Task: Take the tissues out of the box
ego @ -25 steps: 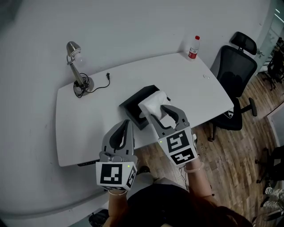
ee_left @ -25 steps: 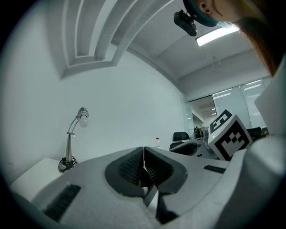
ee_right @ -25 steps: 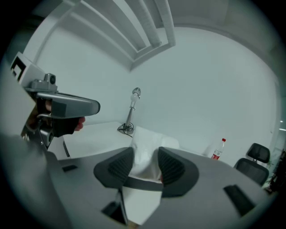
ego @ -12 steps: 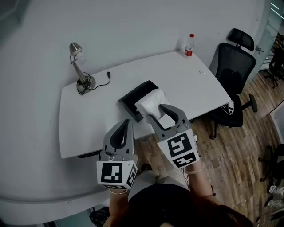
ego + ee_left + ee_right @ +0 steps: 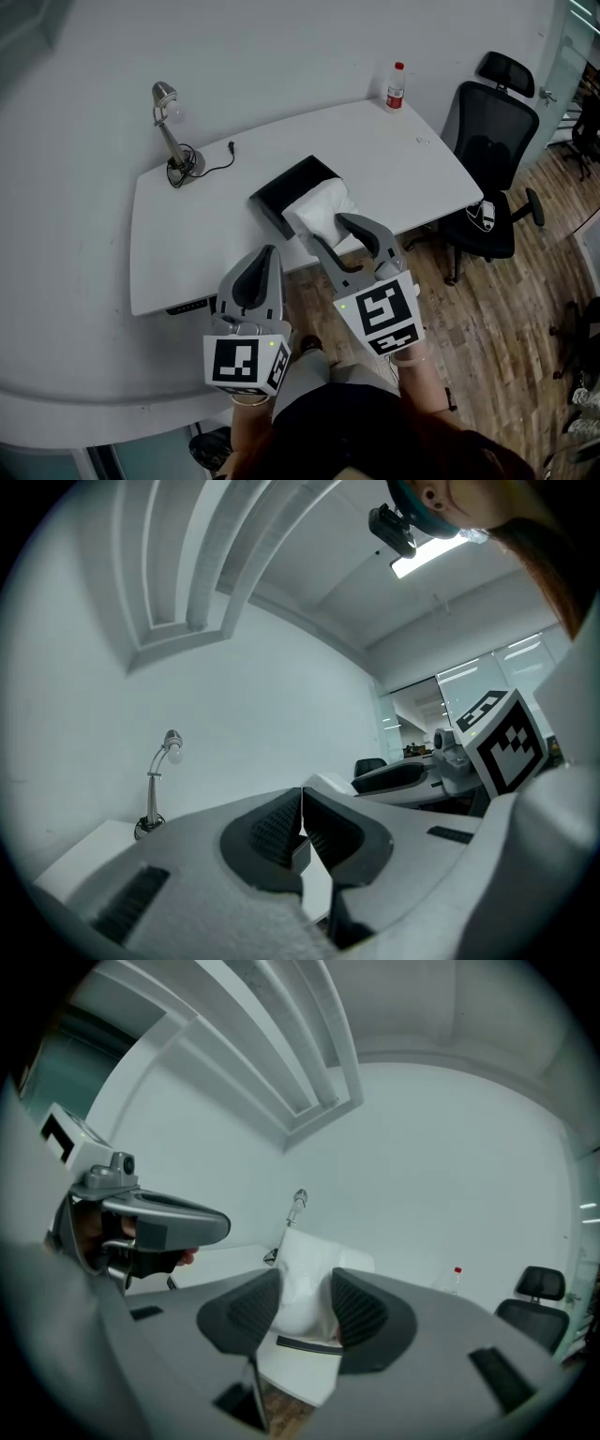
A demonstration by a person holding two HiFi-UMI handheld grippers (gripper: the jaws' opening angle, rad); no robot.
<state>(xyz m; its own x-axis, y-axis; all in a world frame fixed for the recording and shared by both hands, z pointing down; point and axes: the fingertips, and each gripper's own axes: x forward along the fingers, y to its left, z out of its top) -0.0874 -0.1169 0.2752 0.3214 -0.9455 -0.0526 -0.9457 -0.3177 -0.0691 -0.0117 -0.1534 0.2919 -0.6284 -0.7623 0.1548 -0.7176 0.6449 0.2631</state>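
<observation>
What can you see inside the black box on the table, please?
A white wad of tissues rises from the box, held between the jaws of the right gripper. The open part looks dark; the wad and the walls hide whether more tissues lie underneath.

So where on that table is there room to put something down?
Most room: right half of the table, between black box and bottle. Another patch lies between lamp and box. Crowded at the front middle: box, tissues, right gripper.

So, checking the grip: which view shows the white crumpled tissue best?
Right gripper view: the white crumpled tissue is pinched in the right gripper. Head view: partly behind that gripper. Left gripper view: at most a white edge.
</observation>
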